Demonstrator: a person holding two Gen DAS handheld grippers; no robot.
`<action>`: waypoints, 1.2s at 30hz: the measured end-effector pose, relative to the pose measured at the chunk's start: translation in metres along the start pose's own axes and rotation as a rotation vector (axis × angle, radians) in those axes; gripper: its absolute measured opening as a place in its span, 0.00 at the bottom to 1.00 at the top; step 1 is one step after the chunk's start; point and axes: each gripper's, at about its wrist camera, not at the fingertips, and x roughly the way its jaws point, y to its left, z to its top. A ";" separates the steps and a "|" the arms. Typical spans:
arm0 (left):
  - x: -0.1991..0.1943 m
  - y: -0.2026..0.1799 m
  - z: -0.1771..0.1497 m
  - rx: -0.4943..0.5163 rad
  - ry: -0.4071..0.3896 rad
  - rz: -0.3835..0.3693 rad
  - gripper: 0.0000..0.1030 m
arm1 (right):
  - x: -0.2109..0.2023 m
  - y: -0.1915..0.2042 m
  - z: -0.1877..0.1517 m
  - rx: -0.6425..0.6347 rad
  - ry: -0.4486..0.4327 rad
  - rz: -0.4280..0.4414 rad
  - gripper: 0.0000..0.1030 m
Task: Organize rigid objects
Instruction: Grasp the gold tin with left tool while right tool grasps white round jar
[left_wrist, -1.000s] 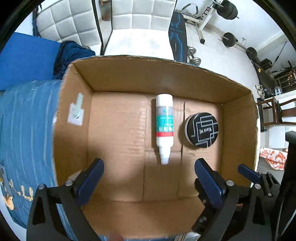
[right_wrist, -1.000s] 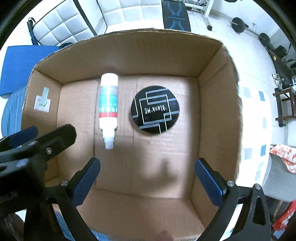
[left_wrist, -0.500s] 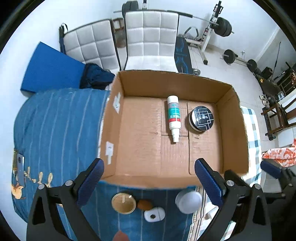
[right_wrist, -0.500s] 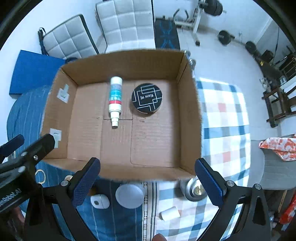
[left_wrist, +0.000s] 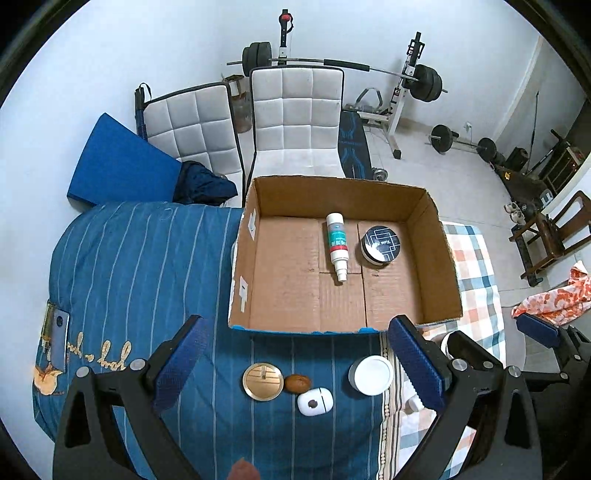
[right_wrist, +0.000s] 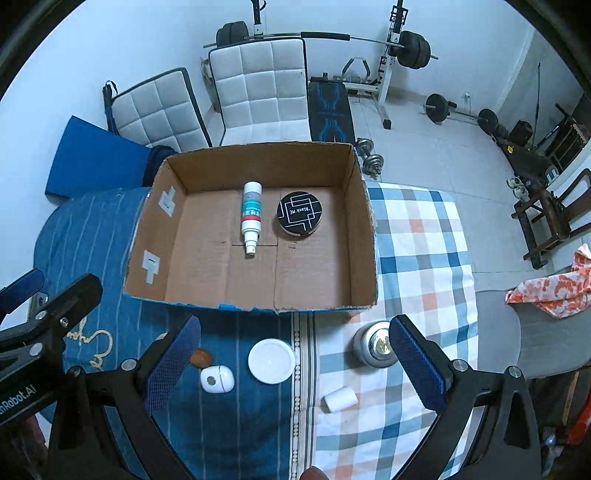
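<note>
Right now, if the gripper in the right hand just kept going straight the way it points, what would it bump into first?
Probably the cardboard box: the right gripper, jaws open and empty, aims at its near wall and floor. Depth is unclear in the fisheye view; it may first touch the white round lid below.

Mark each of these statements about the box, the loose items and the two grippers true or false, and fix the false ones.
1. The cardboard box holds two items. True: a white bottle and a black round tin.
2. The white bottle stands upright. False: it lies on its side.
3. The left gripper is shut on the gold lid. False: it is open and holds nothing.
4. The white round lid lies outside the box. True.
5. The right gripper is open. True.
</note>
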 end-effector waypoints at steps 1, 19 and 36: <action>-0.003 0.001 -0.002 -0.001 -0.001 -0.005 0.97 | -0.002 -0.001 -0.002 0.004 0.003 0.005 1.00; 0.165 0.072 -0.090 -0.201 0.436 0.026 0.97 | 0.158 0.005 -0.067 0.059 0.376 0.062 1.00; 0.245 0.070 -0.114 -0.217 0.537 0.037 0.61 | 0.231 0.014 -0.083 0.142 0.493 0.077 0.69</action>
